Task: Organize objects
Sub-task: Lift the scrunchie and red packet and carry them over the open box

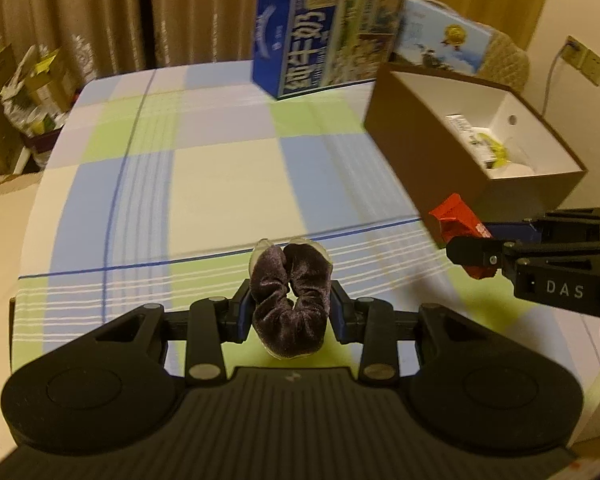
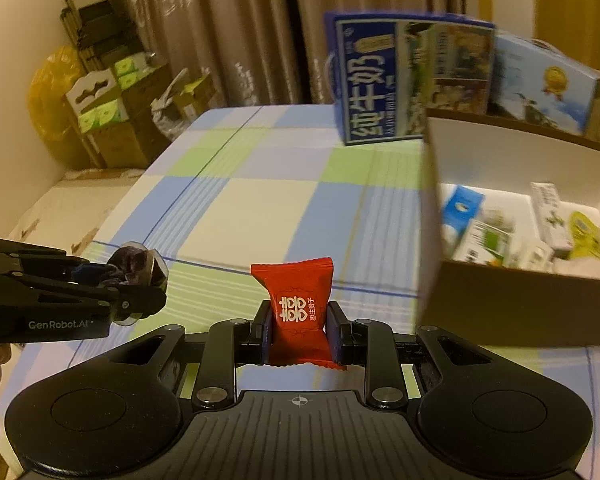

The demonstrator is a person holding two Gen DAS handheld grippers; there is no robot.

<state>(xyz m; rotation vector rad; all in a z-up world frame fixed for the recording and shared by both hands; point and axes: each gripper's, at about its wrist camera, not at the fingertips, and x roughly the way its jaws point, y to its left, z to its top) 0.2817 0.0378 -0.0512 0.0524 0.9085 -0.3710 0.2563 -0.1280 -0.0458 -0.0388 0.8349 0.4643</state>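
Above the checked blue-green cloth worktop (image 1: 220, 184), left gripper (image 1: 290, 300) was clamped on a dark purple velvet scrunchie (image 1: 288, 304); right gripper (image 2: 298, 320) was clamped on a red foil candy packet (image 2: 298, 308). Open brown cardboard box (image 2: 512, 304) at right already held several small packets; these two items were not yet in it.

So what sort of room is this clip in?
Most likely a room in a home: a table under a checked tablecloth, heavy curtains behind it, and stacked cartons on the floor alongside.
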